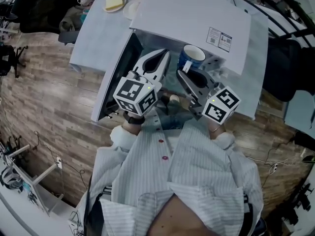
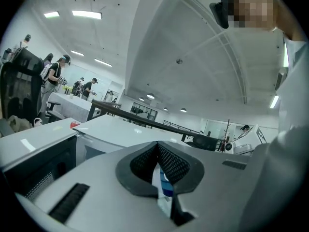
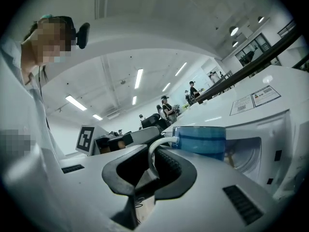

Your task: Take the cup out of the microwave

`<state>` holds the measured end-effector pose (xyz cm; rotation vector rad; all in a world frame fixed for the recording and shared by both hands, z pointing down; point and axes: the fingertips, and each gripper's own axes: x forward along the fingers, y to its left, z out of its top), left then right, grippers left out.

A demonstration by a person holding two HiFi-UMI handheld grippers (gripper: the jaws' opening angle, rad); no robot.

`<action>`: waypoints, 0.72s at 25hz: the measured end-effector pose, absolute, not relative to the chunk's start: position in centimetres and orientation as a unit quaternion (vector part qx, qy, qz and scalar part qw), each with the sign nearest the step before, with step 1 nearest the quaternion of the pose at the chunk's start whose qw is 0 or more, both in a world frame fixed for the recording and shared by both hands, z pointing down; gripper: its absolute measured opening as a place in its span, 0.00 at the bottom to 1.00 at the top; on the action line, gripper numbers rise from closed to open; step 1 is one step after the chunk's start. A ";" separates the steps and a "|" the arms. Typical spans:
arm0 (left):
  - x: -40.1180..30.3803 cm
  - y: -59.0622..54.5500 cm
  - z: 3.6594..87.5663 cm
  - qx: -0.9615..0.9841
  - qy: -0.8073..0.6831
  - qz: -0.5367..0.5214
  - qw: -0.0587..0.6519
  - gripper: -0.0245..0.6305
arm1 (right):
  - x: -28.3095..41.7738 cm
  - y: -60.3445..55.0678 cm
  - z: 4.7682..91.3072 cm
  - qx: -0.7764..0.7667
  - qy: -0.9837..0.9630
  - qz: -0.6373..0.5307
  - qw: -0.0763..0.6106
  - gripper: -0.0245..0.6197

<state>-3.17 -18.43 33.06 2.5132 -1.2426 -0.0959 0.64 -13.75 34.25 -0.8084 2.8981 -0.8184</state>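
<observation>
1. The door of the microwave stands open towards the left edge of the table.
2. My left tongs point level at the open front, near the door side. The jaws are drawn narrow, their pads meeting at the tips, and they grip nothing.
3. The cup, blue outside and white inside, sits upright at the microwave's front edge, right of my left tongs.
4. My right tongs are clamped on the cup's white handle, which runs down between the jaws. The cup is just past their tips.
</observation>
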 end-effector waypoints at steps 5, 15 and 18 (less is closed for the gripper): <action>-1.7 -18.4 31.9 0.889 -0.430 -0.039 0.156 0.05 | 2.1 -13.3 32.1 -0.255 0.935 -0.246 0.024 0.14; 0.9 -18.1 29.7 0.902 -0.404 -0.050 0.146 0.05 | 4.9 -13.7 27.5 -0.268 0.939 -0.209 0.051 0.14; 1.5 -17.9 29.3 0.907 -0.394 -0.051 0.142 0.05 | 5.3 -13.9 26.8 -0.275 0.939 -0.201 0.052 0.14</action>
